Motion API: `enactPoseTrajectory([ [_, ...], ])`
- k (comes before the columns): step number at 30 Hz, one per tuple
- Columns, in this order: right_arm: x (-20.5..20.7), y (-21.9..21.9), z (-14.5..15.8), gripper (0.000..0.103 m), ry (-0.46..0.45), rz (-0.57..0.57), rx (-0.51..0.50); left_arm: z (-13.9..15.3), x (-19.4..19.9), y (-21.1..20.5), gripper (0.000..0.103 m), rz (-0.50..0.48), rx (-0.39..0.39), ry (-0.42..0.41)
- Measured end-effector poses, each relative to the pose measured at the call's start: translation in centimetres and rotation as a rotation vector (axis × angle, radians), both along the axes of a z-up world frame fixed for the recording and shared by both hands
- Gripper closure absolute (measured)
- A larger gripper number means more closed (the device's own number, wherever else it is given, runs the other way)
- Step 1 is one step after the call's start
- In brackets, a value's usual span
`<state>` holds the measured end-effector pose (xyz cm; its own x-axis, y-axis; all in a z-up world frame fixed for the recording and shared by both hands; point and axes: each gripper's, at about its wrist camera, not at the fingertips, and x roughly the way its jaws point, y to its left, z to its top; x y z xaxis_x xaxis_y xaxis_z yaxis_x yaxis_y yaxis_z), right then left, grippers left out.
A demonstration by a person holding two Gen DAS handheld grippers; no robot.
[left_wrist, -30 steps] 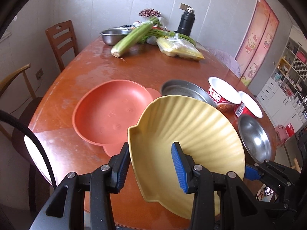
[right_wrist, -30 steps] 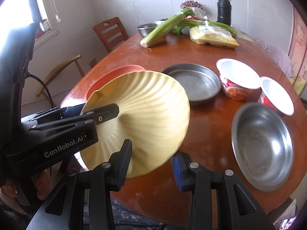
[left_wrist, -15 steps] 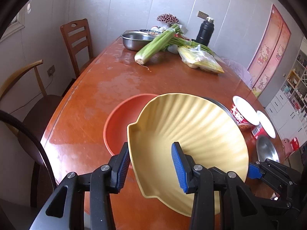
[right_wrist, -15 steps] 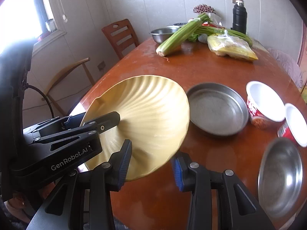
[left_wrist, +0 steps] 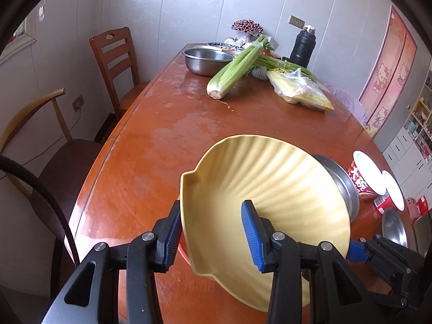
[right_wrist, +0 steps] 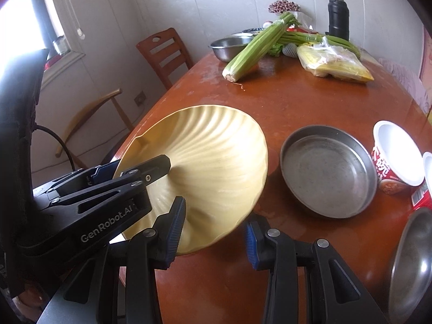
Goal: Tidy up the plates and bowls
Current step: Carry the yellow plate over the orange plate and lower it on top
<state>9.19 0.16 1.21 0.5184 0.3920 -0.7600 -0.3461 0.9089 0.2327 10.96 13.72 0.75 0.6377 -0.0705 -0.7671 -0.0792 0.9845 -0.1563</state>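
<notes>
Here, a yellow shell-shaped plate is held tilted above a reddish tabletop by 2 claws.
Its left rim is pinched by the left claw; its near-right rim is pinched by the right claw. A steel pan is seen just right of it, with celery well beyond.

Ahead of me the reddish-brown counter runs toward a pale panelled wall. Against that wall, at the counter's left edge, I see a slatted wooden chair; nearer me on the same side sits a curved-arm chair. Left of the counter a bright window glares white. To its right hangs a pink cartoon poster, with white shelves below.
</notes>
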Motion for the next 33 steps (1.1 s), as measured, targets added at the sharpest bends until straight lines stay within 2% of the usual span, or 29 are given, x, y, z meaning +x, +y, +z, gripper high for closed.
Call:
enactPoseTrajectory([
  [11, 1.8, 1.1, -1.9, 0.061, 0.058, -0.059, -0.005, -1.4, 1.5, 0.8, 0.060, 0.006, 0.011, 0.023],
  [19, 1.8, 1.7, -2.3, 0.061, 0.073, -0.050, -0.003, -2.2, 2.2, 1.3, 0.060, 0.015, 0.017, 0.037],
  [33, 2.1, 2.4, -2.6, 0.060, 0.050, -0.035, -0.051, -2.8, 2.6, 2.0, 0.060, 0.055, 0.066, 0.041],
])
